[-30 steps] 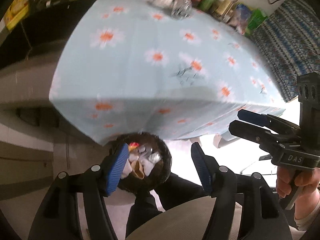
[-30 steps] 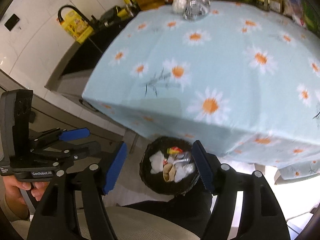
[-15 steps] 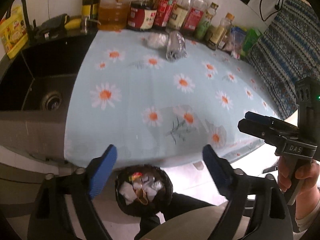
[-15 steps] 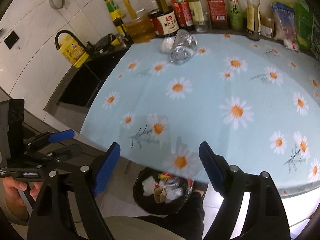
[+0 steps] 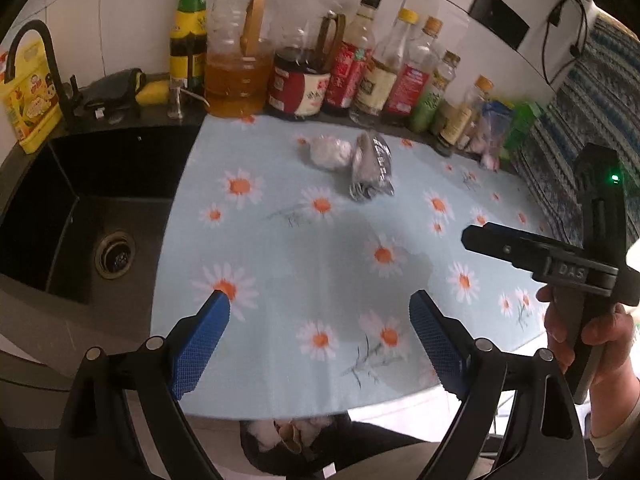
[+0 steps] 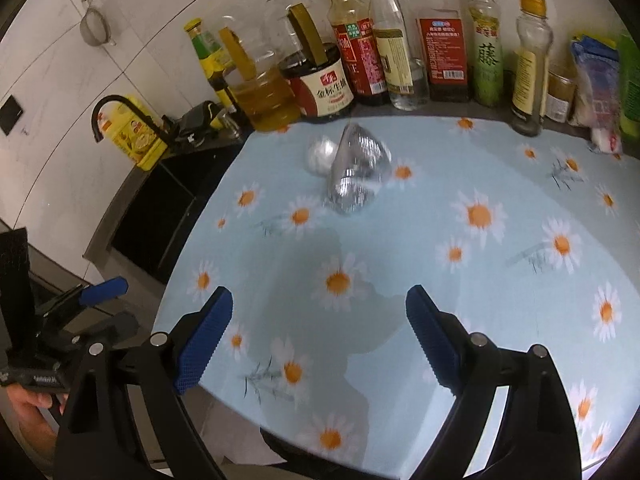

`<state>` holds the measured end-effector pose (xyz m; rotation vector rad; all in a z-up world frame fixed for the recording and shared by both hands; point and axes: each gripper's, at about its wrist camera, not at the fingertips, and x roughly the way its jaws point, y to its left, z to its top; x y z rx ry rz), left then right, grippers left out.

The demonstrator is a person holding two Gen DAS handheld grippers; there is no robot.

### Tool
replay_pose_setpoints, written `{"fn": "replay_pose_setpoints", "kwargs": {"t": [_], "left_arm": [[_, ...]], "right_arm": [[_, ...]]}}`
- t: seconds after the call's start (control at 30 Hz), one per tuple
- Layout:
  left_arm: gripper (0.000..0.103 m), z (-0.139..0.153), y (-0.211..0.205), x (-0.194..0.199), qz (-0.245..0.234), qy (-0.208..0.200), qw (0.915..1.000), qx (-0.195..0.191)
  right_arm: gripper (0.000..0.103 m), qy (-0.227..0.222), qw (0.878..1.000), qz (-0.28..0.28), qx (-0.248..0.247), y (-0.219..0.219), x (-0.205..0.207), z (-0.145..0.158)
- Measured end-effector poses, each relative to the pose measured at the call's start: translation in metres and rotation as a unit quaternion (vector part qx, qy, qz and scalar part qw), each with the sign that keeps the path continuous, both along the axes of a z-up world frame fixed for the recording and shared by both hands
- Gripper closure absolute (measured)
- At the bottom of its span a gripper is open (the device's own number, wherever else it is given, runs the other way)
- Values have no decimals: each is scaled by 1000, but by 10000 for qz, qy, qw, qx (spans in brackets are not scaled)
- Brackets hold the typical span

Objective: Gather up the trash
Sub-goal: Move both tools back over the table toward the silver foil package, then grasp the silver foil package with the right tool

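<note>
Your left gripper (image 5: 316, 340) and right gripper (image 6: 318, 330) both spread wide, holding nothing, over the near tablecloth (image 6: 500, 300), crumpled foil wrapper (image 6: 356, 172) touching a white wad (image 6: 320, 154), well ahead near the bottles (image 6: 400, 52)

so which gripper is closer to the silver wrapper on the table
Right, by a little. The right gripper hangs over the tablecloth's near part, facing the silver wrapper; the left gripper sits back at the near edge.
</note>
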<state>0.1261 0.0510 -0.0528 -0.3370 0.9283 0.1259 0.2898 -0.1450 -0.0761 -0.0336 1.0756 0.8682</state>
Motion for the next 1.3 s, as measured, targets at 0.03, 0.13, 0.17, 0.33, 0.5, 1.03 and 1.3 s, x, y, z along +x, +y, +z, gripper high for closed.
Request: {"fn": "replay_pose_setpoints", "kwargs": {"t": [0.03,0.13,0.17,0.33,0.5,1.03,1.3], "left_arm": [[14,2,2,4,31,-12,10000,40],[14,8,8,14,164,-62,9998,97],[14,10,11,19,219,-72,9997,97],[14,13,18,34,365,-21,9992,169],[14,14,25,47,528,33,9985,170],[14,-3,34,70,734,293,9969,42],[14,-6,34,81,667,317,9973,47]], "right_arm": [[15,28,10000,2,22,4,7,0],[15,88,9999,1,57,15,29,-2],[15,111,9999,-14,50,18,37,-4],[15,699,9972,-73,246,34,81,-20],[16,1059,9940,-86,241,49,111,-38],[42,1962,9804,-142,138,77,152,-86],[45,1946,9806,-141,196,68,148,-79]]}}
